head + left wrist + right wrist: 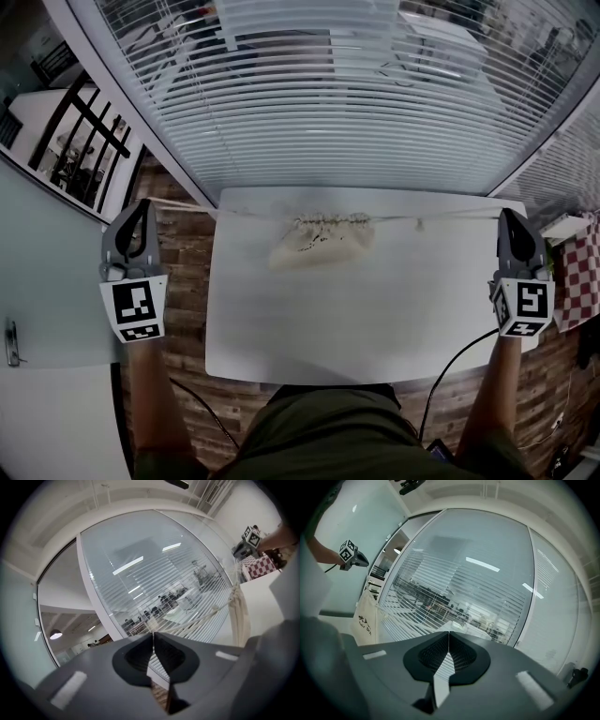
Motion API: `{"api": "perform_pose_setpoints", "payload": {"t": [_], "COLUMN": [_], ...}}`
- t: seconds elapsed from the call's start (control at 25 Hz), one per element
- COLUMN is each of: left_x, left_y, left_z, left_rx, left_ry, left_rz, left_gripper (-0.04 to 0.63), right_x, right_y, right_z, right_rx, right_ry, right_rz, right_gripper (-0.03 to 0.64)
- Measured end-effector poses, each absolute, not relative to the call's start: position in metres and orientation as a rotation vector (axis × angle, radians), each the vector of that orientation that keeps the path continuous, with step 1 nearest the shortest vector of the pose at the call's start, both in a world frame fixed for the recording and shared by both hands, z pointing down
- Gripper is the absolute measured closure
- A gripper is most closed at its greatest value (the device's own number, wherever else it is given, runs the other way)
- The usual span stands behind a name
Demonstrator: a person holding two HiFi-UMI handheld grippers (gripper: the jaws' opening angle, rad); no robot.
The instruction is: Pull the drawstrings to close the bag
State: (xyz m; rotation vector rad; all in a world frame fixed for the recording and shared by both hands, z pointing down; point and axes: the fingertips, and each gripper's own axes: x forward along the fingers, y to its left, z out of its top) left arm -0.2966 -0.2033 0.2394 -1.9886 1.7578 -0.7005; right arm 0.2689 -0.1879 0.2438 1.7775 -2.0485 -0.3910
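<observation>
A cream drawstring bag [319, 242] lies at the back middle of the white table [366, 319], its mouth gathered tight. One drawstring [220, 210] runs taut to the left, into my left gripper [142, 202], which is shut on it beyond the table's left edge. The other drawstring [441, 219] stretches right to my right gripper [509, 214], also shut on it. In the left gripper view the closed jaws [153, 634] pinch the cord [201, 618] that leads to the bag [240, 609]. The right gripper view shows its gripper [449, 633] closed, with the bag [365, 618] far left.
A glass wall with white blinds [337, 94] stands right behind the table's back edge. A red checkered cloth [577, 272] hangs off to the right. A black cable [450, 366] trails from the right gripper over the wood floor [183, 272].
</observation>
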Motion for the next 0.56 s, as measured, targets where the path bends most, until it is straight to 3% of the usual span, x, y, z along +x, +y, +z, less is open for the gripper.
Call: {"api": "perform_pose_setpoints", "payload": {"t": [0.56], "left_x": [-0.2959], "left_y": [-0.1997], "left_z": [0.2395], "left_rx": [-2.003], "left_ry": [1.752], "left_rz": [-0.698], "left_gripper": [0.58], "right_x": [0.2696], "right_y": [-0.182], "right_z": [0.2431], "right_rx": [1.785], "right_ry": [-2.039], "right_rz": [-0.382], "right_gripper": [0.601]}}
